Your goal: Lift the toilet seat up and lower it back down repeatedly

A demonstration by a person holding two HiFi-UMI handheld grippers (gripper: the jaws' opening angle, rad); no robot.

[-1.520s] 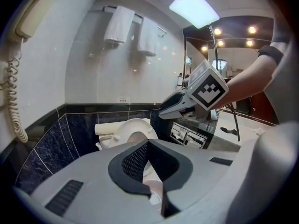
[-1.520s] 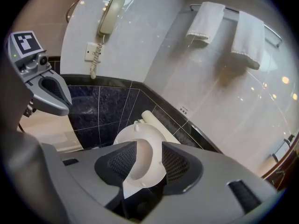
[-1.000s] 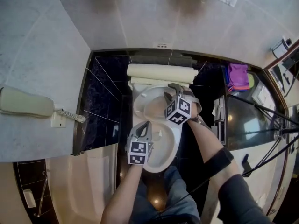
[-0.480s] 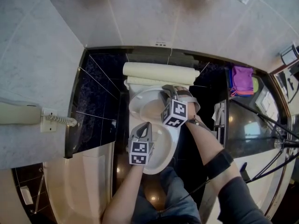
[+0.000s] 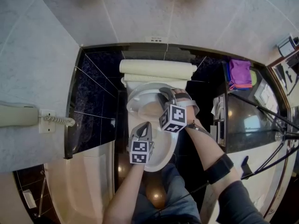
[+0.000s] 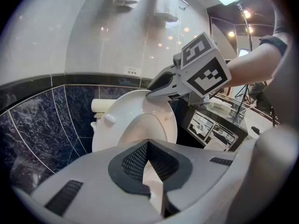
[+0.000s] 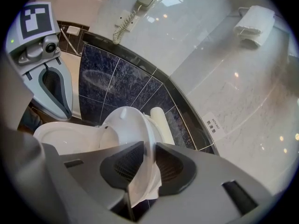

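Toilet seat (image 5: 140,98): sitting partly raised in the centre of the head view, tilting up off the bowl (image 5: 158,164), with its free edge pointing toward the upper part of the frame. In the right gripper view the seat (image 7: 126,127) is standing on edge in the centre, its underside facing left toward the open bowl.

Right gripper (image 5: 164,97): gripping the raised seat at its right edge. In its own view the thin white rim is running straight between the two dark pads (image 7: 124,167), which are pressing on it from either side. The jaws have just been closing, with the seat rim between them.

Left gripper (image 5: 145,126): hovering over the front half of the bowl, lower centre of the head view, just below and left of the right gripper. In its own view the jaws are standing closed, tips meeting, with nothing held; the seat (image 6: 140,120) is lying beyond them, apart from them.

Surroundings: a cream rounded housing (image 5: 156,68) is lying directly above the seat in the head view, against dark marbled tiling (image 5: 93,106). A wall phone (image 5: 18,115) with a coiled cord is hanging at the left edge. A purple cloth (image 5: 240,73) is resting at the upper right.
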